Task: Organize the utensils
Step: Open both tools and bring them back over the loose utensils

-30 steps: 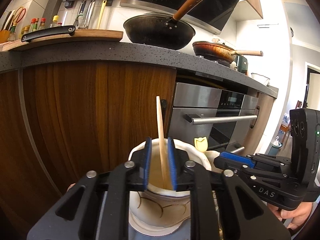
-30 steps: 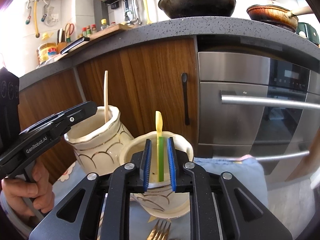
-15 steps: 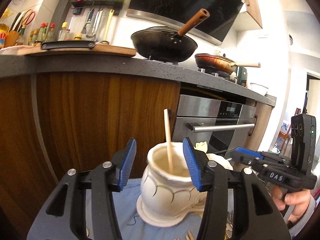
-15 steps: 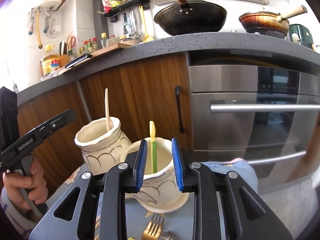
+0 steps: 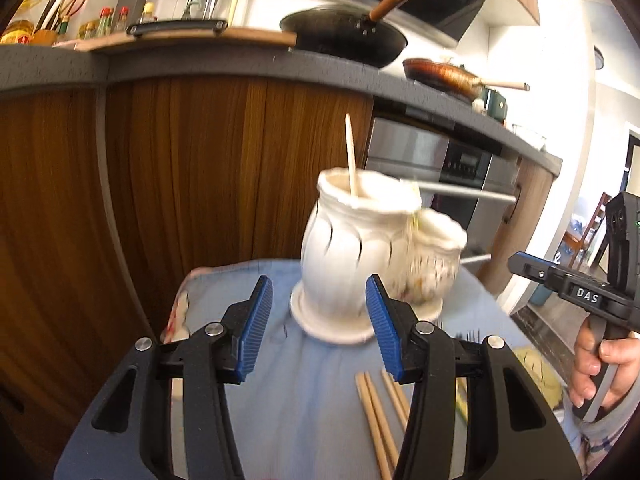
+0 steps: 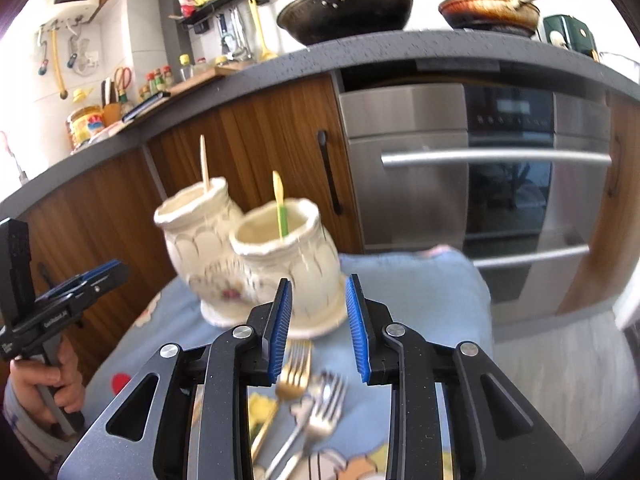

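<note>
step: between picks, both empty | L hand-held gripper (image 5: 318, 330) released | R hand-held gripper (image 6: 319, 326) jaws opening, nothing between | forks (image 6: 310, 390) lower ctr, chopsticks (image 5: 380, 420) lower right, jars (image 6: 280, 256) mid-frame | next: grab fork/chopstick, drop in jar

Black tongs (image 5: 319, 330), seemingly ribbed blue pads (image 5: 256, 330)

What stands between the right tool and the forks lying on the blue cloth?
Nothing visible does. The forks lie on the blue cloth just below the right tool, whose jaws are opening and empty; the two jars stand beyond.
</note>
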Available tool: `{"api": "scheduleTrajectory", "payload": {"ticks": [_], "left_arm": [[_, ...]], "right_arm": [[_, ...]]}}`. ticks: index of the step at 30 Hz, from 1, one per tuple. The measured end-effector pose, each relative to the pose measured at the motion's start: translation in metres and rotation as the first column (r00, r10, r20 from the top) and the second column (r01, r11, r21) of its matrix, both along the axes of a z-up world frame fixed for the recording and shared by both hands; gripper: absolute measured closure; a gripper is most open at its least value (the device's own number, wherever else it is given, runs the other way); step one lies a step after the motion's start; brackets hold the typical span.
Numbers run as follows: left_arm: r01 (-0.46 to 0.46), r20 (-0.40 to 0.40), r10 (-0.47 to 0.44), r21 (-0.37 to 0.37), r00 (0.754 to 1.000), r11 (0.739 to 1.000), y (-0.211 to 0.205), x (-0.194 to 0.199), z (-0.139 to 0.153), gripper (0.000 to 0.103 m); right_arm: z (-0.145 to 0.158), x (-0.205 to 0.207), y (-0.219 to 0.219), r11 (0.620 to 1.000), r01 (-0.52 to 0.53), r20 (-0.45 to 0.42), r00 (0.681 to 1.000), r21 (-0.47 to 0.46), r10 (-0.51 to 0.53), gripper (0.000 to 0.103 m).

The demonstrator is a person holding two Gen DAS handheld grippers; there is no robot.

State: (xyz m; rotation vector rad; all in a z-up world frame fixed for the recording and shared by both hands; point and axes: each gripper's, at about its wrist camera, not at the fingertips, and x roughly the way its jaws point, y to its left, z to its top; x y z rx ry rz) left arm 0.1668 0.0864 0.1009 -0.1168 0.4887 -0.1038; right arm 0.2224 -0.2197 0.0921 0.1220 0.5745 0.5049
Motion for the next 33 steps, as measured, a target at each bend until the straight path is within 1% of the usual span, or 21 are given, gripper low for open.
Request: {"api": "scheduleTrajectory", "payload": {"ticks": [3,12,14,17,19,28,33], "left_arm": [[0.009,-0.045,-0.009,-0.001,0.999,1.000,-0.003,-0.008,-0.011,0.054],[0.075,-0.154,-0.067,0.046,0.986,0.996,-0.028,-0.026,-0.044,0.055],[0.095,-0.178,-0.082,0.068,0.981,0.993,-0.034,-0.027,-0.052,0.060],[0.125,-0.215,-0.106,0.075,0.971,0.989,-0.041,-0.028,-0.060,0.065],[0.134,-0.233,-0.111,0.086,0.966,0.987,-0.044,-0.027,-0.064,0.068],[0.155,-0.276,-0.122,0.103,0.953,0.982,-0.051,-0.025,-0.075,0.068],[0.164,-0.305,-0.122,0.117,0.945,0.980,-0.054,-0.023,-0.080,0.071]], "right_arm": [[-0.012,-0.013,-0.005,1.000,0.006,-0.034,0.999,-0.007,-0.006,0.074],[-0.034,-0.043,-0.004,0.999,-0.014,-0.096,0.995,-0.050,0.009,0.074],[-0.037,-0.046,-0.002,0.998,-0.022,-0.107,0.994,-0.058,0.016,0.074],[-0.044,-0.050,0.000,0.997,-0.027,-0.134,0.991,-0.077,0.017,0.074],[-0.049,-0.050,0.002,0.995,-0.031,-0.150,0.989,-0.095,0.016,0.074],[-0.066,-0.052,0.013,0.988,-0.067,-0.211,0.977,-0.142,0.036,0.074],[-0.078,-0.052,0.018,0.983,-0.081,-0.242,0.969,-0.165,0.040,0.074]]}}
